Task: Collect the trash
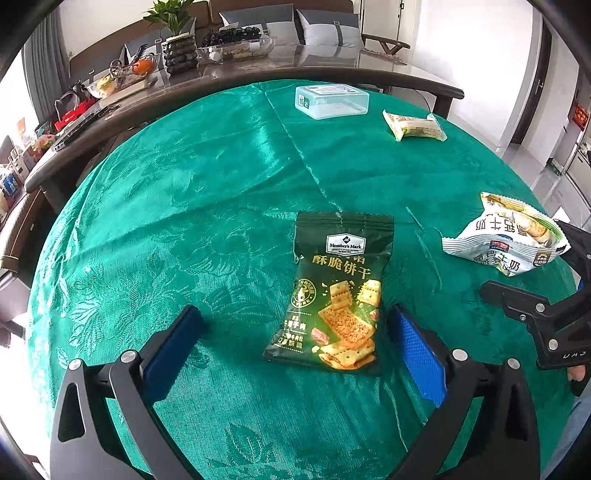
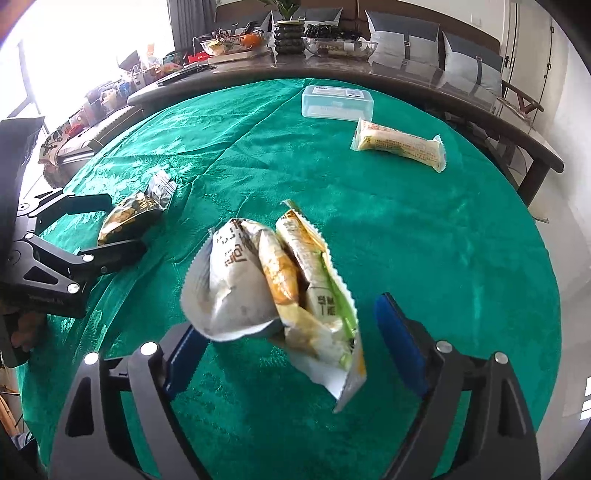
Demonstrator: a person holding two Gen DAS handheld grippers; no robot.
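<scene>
Cracker packet (image 1: 334, 291) on cloth | white wrapper (image 2: 280, 291) | both jaws wide, gripping nothing

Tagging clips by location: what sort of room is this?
Probably a home living or dining room: a cushioned sofa, a potted plant on a long table, and a green tablecloth.

Dark green snack bag (image 1: 336, 295): "Member's Mark" logo, Chinese txt "酥脆饼干".

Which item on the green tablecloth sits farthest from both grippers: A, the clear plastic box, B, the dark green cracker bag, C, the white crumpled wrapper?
A: the clear plastic box lies at the far edge, beyond the cracker bag and white wrapper.
</scene>
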